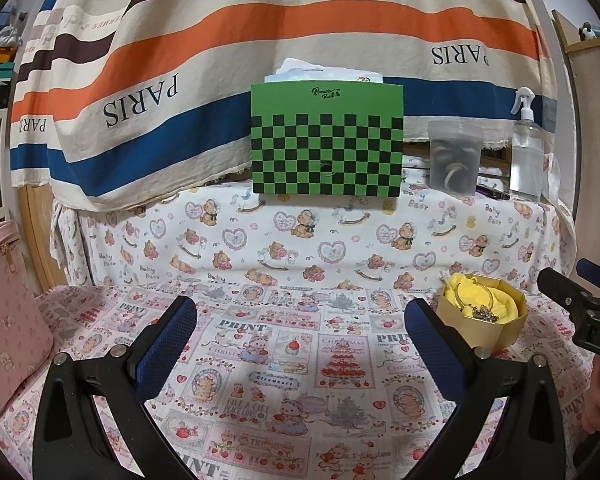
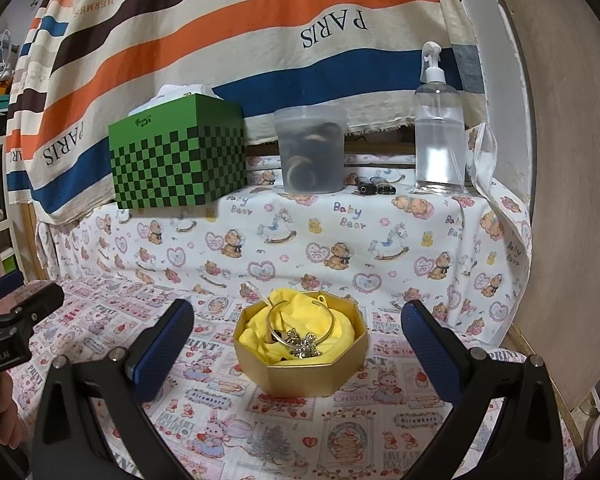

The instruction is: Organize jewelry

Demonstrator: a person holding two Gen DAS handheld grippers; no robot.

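A gold octagonal box (image 2: 302, 378) lined with yellow cloth (image 2: 300, 312) sits on the patterned tablecloth. Inside lie a silver bangle (image 2: 300, 320) and a cluster of small metal jewelry (image 2: 300, 342). My right gripper (image 2: 298, 340) is open, its blue-padded fingers wide to either side of the box and a little nearer than it. In the left wrist view the same box (image 1: 482, 320) stands just right of my open left gripper (image 1: 300, 328), which holds nothing. The right gripper's black body (image 1: 580, 308) shows at that view's right edge.
On a raised shelf behind stand a green checkered tissue box (image 2: 178, 156), a cloudy plastic tub (image 2: 311, 150) holding rings or bands, a clear spray bottle (image 2: 438, 128) and small dark items (image 2: 376, 188). A striped PARIS cloth hangs behind. A pink bag (image 1: 8, 312) sits at the left.
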